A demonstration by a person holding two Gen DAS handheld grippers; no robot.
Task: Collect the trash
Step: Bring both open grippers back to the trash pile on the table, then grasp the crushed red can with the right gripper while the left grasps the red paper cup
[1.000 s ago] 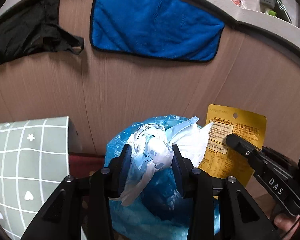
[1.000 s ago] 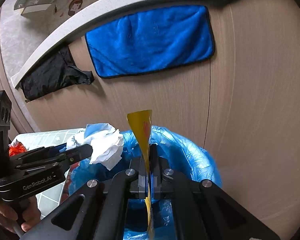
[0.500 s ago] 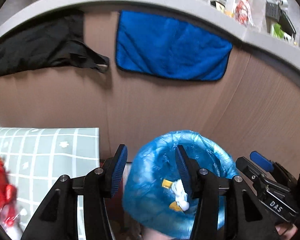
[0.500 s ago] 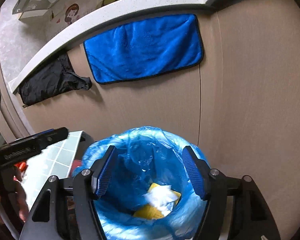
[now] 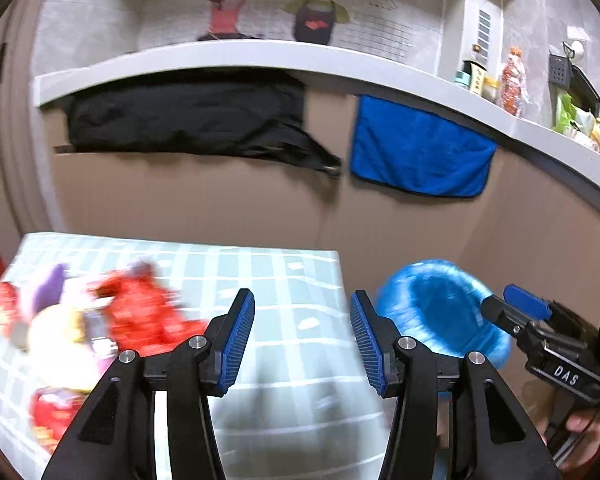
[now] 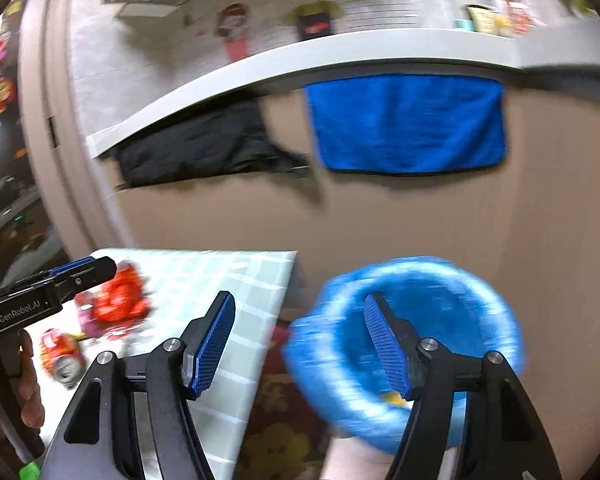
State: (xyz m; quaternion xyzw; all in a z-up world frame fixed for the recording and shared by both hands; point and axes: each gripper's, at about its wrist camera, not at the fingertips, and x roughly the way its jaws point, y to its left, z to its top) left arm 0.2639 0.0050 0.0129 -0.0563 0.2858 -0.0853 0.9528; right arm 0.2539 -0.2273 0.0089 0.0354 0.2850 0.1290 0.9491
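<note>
A bin lined with a blue bag (image 5: 440, 312) (image 6: 412, 344) stands on the floor right of a low table with a pale green grid cloth (image 5: 284, 280) (image 6: 236, 288). Blurred red, yellow and purple wrappers (image 5: 100, 320) (image 6: 116, 300) lie on the table's left part. My left gripper (image 5: 302, 340) is open and empty above the table's right edge. My right gripper (image 6: 300, 344) is open and empty over the gap between table and bin; it also shows in the left wrist view (image 5: 528, 320). A yellow scrap (image 6: 394, 398) lies inside the bin.
A brown cabinet front (image 5: 220, 208) stands behind the table and bin. A black cloth (image 5: 188, 120) and a blue towel (image 5: 420, 156) hang from a white counter edge (image 5: 260, 56). Bottles and packets (image 5: 512, 80) stand on the counter at right. A patterned floor mat (image 6: 284, 420) lies below.
Both grippers opened and dropped the crumpled tissue and the yellow packet into the bin. Both have since pulled back and swung left toward the table.
</note>
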